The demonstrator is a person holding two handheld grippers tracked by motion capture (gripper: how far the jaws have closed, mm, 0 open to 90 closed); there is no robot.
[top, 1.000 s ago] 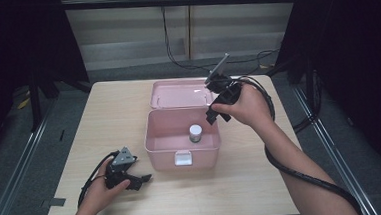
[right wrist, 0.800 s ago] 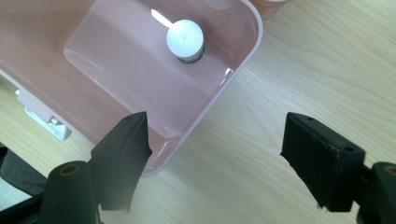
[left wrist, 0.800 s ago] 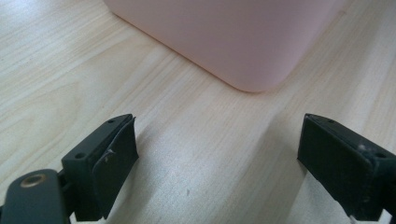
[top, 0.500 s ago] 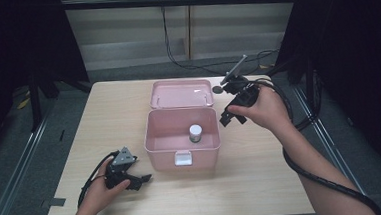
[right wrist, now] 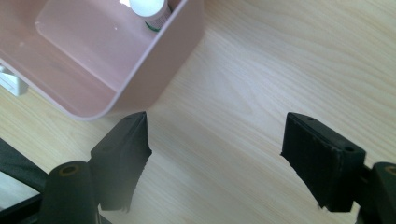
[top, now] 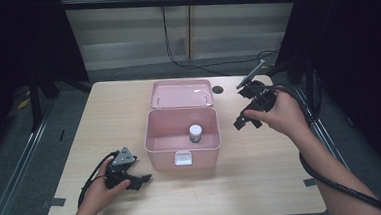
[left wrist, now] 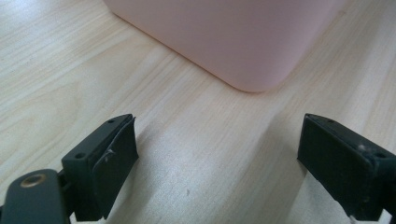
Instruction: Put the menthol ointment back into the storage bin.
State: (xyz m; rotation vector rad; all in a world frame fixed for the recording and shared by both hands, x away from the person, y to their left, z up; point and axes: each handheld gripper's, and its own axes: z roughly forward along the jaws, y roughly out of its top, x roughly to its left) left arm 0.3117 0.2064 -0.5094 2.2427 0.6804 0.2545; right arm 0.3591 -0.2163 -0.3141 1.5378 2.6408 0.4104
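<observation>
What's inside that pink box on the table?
The open pink box holds one small white-capped bottle standing upright near its right wall. The rest of the floor looks bare, though the front wall hides the strip just behind it.

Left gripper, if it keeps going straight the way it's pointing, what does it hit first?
Most likely the pink box: its rounded lower corner sits dead ahead of the open left gripper, with bare table between. Exact depth is unclear.
</observation>
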